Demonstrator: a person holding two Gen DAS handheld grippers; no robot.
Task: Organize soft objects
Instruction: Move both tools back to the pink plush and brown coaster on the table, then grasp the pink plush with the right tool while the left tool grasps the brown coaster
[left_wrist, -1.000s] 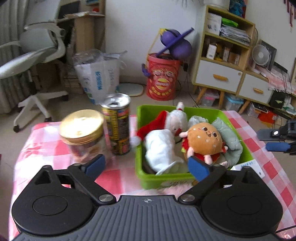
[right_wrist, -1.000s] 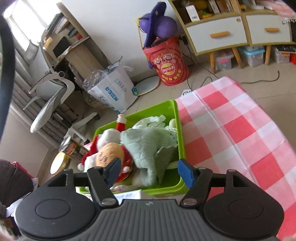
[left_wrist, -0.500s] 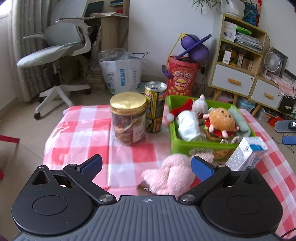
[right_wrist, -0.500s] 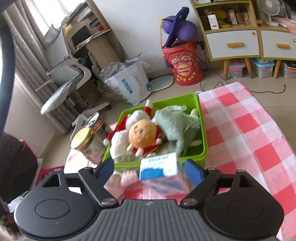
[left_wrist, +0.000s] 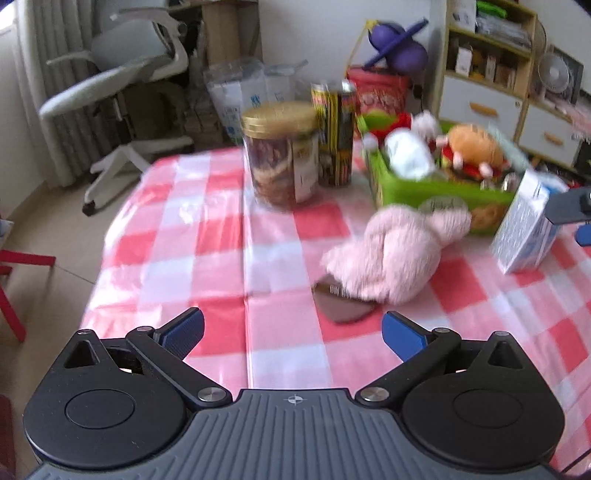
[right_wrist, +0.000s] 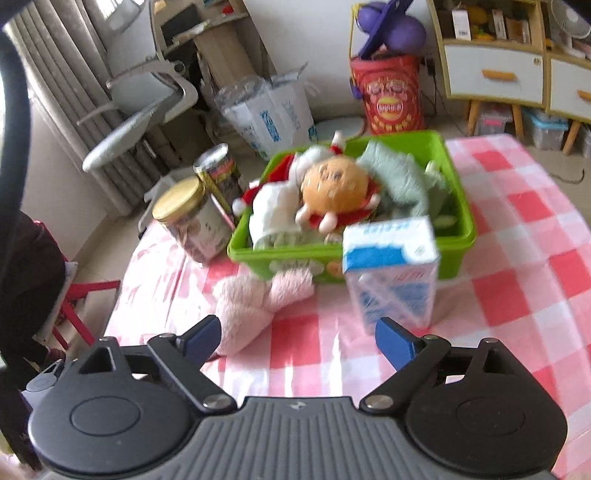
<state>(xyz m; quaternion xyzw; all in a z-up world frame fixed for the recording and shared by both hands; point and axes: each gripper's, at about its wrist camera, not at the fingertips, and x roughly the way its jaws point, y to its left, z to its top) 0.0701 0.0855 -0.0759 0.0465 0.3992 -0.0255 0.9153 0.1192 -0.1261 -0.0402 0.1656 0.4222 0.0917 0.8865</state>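
Jaws on right gripper (right_wrist: 297, 338) are opening empty, left gripper (left_wrist: 291, 330) gaping empty; pink plush (right_wrist: 255, 301) is lying nearer right, long axis slanting toward upper right.

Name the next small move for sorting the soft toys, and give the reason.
Probably bring the left gripper forward onto the pink plush and close. It is the only soft toy outside the green bin, lying on the checked cloth in front of it, and the jaws are open and empty.
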